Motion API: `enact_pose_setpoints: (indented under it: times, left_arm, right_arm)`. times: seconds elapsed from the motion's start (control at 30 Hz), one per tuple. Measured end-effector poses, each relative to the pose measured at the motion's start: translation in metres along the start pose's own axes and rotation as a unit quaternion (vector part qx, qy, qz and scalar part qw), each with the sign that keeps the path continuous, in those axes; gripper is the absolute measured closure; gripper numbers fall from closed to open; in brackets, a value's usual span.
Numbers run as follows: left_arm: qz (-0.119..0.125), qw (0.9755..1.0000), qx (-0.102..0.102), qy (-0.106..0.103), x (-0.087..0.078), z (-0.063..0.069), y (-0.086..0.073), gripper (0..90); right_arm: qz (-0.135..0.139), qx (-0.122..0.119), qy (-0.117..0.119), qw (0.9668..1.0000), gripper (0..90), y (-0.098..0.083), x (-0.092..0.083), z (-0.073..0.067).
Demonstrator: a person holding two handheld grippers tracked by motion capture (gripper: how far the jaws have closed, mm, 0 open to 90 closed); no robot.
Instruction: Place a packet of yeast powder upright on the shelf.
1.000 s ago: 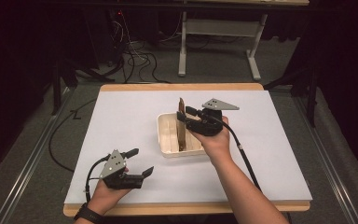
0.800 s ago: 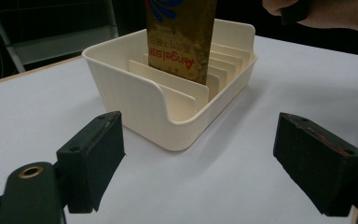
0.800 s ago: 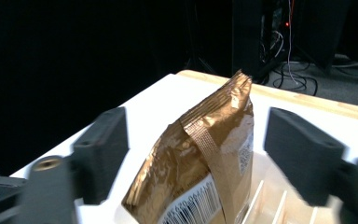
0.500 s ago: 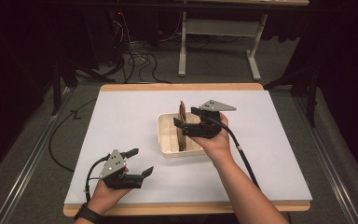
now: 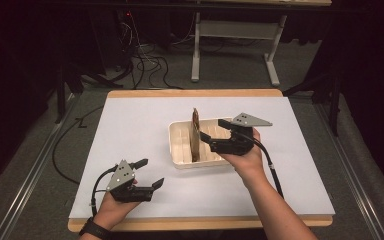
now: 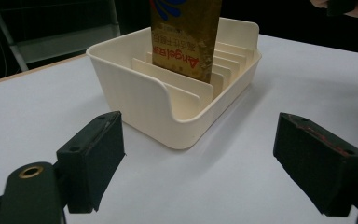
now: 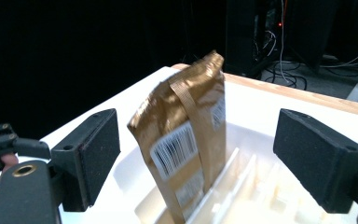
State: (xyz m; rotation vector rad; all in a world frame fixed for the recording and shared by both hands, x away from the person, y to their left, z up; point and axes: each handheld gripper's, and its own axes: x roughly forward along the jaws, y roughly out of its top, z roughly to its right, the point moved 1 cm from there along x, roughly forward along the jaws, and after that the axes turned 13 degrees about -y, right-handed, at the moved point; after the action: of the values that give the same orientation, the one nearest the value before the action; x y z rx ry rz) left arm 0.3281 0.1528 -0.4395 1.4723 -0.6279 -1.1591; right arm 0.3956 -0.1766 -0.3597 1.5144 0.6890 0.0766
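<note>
Two grippers on the desk (image 5: 130, 120) here, going left to right. The left gripper (image 5: 150, 173) sits near the desk's front left corner, held in the person's left hand (image 5: 112, 207), and its jaws stand wide apart with nothing between them, just bare white desk surface. From the left gripper view it looks straight at the cream tray (image 6: 135, 84), well apart from it.

The cream tray is roughly in the middle of the desk, a bit toward the right. It's got thin divider slats inside, making a row of narrow slots. A gold packet (image 5: 195, 135) stands in one of those slots, toward the tray's left half in the high view, pretty much upright, maybe leaning a touch. In the left gripper view you can see red lettering on its face, printed upside down, and in the right gripper view there's a barcode on the other side plus a seam running down the back.

The right gripper (image 5: 211, 135) is over the right part of the tray, held in the right hand (image 5: 245, 155), pointing left at the packet. Its jaws have just been opening and now stand spread wide: the packet shows between them in the right gripper view but neither pad touches it, so it's let go. The packet stands on its own in the slot.

A black cable trails from each gripper back toward the front edge.
</note>
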Motion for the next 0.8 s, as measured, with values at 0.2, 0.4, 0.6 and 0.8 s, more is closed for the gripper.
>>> enact_pose_setpoints:
  times: [0.2,0.4,0.6,0.8]
  left_arm:
    - [-0.002,1.0,0.0,0.001,0.001,0.0,0.0,16.8]
    - [-0.003,1.0,-0.001,0.002,0.001,-0.001,-0.001,16.8]
    - [-0.005,1.0,-0.002,0.002,0.001,-0.001,-0.001,16.8]
    - [-0.009,1.0,0.001,-0.002,0.003,0.002,-0.002,16.8]
  right_arm:
    - [0.002,-0.001,-0.01,1.0,15.1,-0.009,-0.02,0.014]
    - [-0.002,-0.008,-0.034,0.9994,15.4,-0.027,-0.048,0.036]
    - [-0.011,-0.004,-0.06,0.9982,15.4,-0.05,-0.068,0.056]
    - [-0.015,0.004,-0.105,0.9944,16.5,-0.087,-0.093,0.082]
